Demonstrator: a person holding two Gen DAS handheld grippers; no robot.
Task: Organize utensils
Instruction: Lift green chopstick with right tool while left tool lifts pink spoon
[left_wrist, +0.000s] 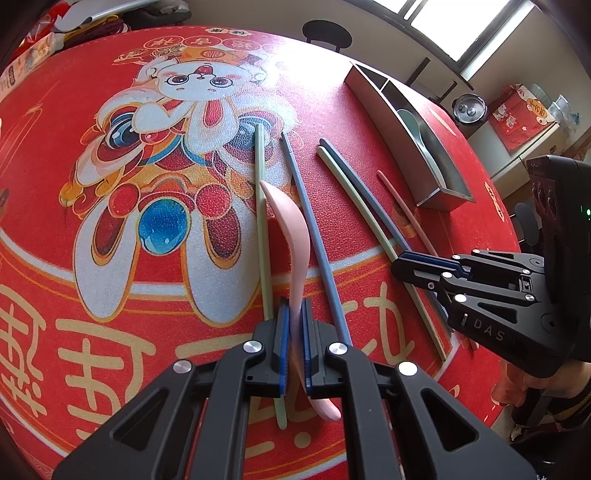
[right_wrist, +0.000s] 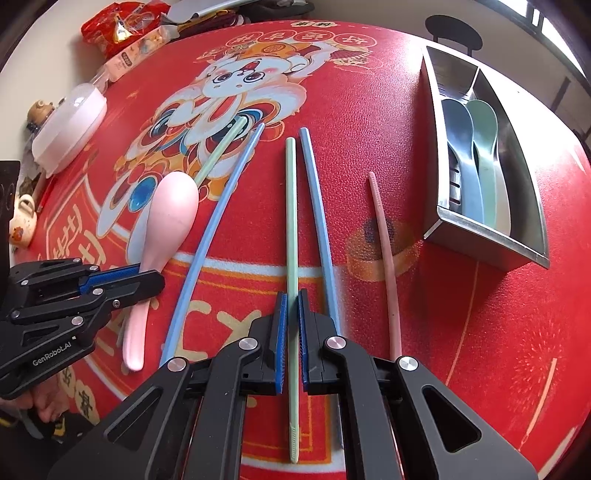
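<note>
1. The left claw (left_wrist: 293, 325) is clamped on the pink spoon (left_wrist: 291, 236) by its handle; the bowl points straight ahead, away from the claw.
2. The right claw (right_wrist: 291, 317) is pinched on a green chopstick (right_wrist: 291, 206), whose long axis runs along the fingers.
3. The steel tray (right_wrist: 524, 247) sits ahead and to the right on the counter (right_wrist: 461, 314), nearer the right claw.
</note>
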